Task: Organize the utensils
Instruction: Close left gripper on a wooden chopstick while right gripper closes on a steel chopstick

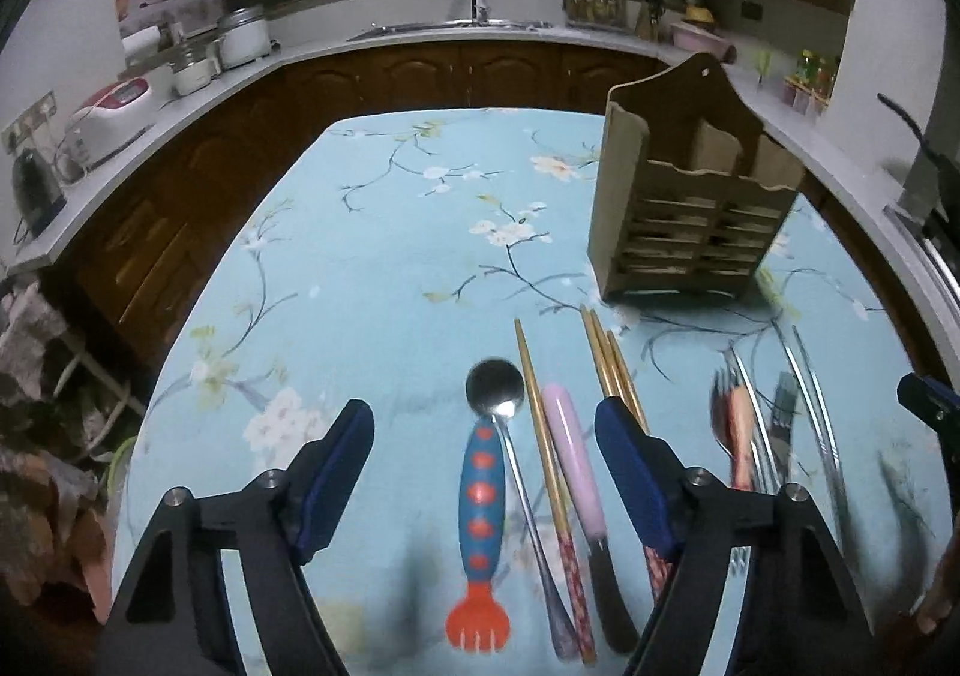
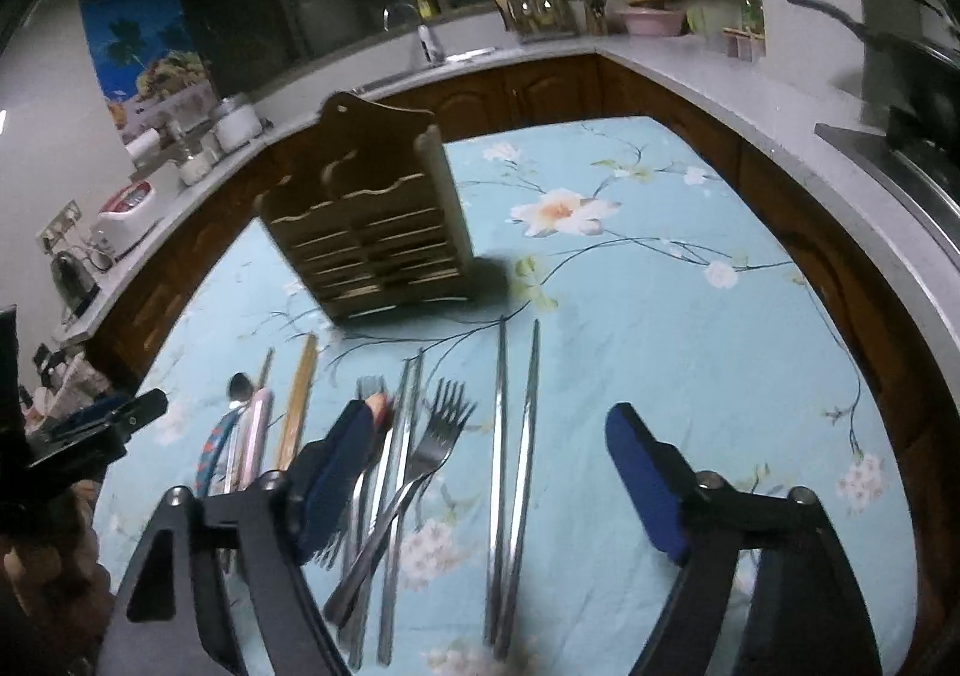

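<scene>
A wooden utensil holder point(image 1: 696, 196) stands upright on the blue floral table; it also shows in the right wrist view point(image 2: 372, 232). My left gripper point(image 1: 483, 424) is open above a blue-and-orange child's fork point(image 1: 480, 502), a steel spoon point(image 1: 495, 385), gold chopsticks point(image 1: 540, 424) and a pink-handled knife point(image 1: 573, 460). My right gripper point(image 2: 492, 436) is open above steel forks point(image 2: 438, 430) and a pair of steel chopsticks point(image 2: 516, 436). Nothing is held.
The tablecloth point(image 2: 660, 316) lies bare to the right and behind the holder. A kitchen counter point(image 1: 420, 37) with a sink, jars and a rice cooker point(image 1: 114, 112) curves around the table. A stove point(image 2: 900, 148) sits at the right.
</scene>
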The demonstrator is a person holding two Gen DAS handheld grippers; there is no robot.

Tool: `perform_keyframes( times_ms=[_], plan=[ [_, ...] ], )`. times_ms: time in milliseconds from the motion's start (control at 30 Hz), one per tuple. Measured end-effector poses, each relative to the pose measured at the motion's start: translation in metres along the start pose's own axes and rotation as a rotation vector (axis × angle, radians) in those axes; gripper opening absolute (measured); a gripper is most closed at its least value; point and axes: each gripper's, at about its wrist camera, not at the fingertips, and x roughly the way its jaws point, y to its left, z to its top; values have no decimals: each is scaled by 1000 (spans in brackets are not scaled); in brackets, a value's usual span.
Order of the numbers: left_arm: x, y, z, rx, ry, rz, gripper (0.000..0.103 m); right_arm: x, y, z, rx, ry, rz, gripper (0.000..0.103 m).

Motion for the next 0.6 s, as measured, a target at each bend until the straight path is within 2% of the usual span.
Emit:
perform_keyframes(
  times_ms=[167, 333, 400, 600],
  plan=[
    [42, 3, 30, 30, 65, -40, 63, 30, -5, 16, 14, 88, 10, 62],
    [92, -1, 56, 51, 134, -54, 59, 58, -11, 29, 26, 154, -2, 53],
    [111, -4, 62, 66, 163, -59, 54, 69, -14, 33, 32, 178, -12, 50],
    [147, -14, 68, 89, 241, -89, 52, 110, -26, 38, 50, 281, -20, 38]
  ],
)
